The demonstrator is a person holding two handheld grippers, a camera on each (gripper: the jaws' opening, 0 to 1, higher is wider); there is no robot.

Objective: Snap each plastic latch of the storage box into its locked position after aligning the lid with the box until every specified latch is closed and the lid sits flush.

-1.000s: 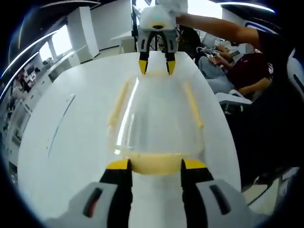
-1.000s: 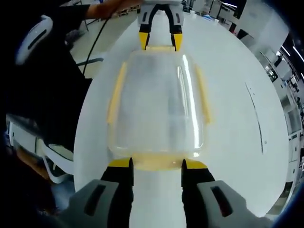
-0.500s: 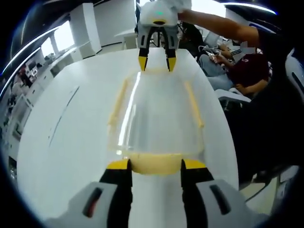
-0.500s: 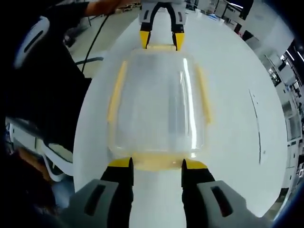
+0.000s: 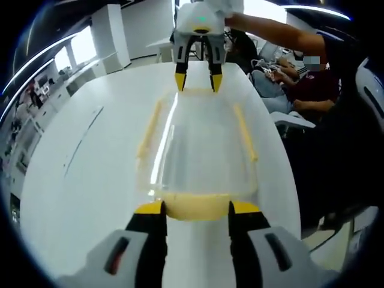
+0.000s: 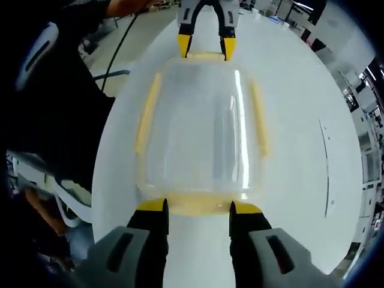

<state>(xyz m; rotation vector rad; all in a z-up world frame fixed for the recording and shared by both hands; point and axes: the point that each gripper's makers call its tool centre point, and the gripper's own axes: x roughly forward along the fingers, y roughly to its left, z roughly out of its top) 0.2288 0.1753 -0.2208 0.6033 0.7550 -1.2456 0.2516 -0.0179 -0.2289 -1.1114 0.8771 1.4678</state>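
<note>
I have the box (image 5: pixel 198 150) lying lengthwise on the white tabletop (image 5: pixel 72 180), clear lid (image 6: pixel 198 129) on top, and I am working it from both short ends at once. In the left gripper view my left claw (image 5: pixel 196 210) stands spread, its yellow-tipped jaws flanking the near yellow end latch (image 5: pixel 197 206) rather than pinching it; I cannot tell whether the tips touch the plastic. Across the box the right claw (image 5: pixel 198 81) sits the same way at the far end. The long side latches (image 5: pixel 244 132) run down each flank, and I cannot tell from here whether they are snapped home. In the right gripper view the picture mirrors: my right claw (image 6: pixel 198 210) is spread about its own end latch (image 6: pixel 198 204), with the left claw (image 6: pixel 204 47) at the opposite end. As I judge it, the step is to seat the lid square and press these two end latches down. To do it well I would keep both claws centred on their latches, push together so the box does not slide along the smooth tabletop, and drive down and inward until each latch clicks. Uneven pressure could tip the lid, so I would check that its rim sits flush all round before moving to the side latches.
</note>
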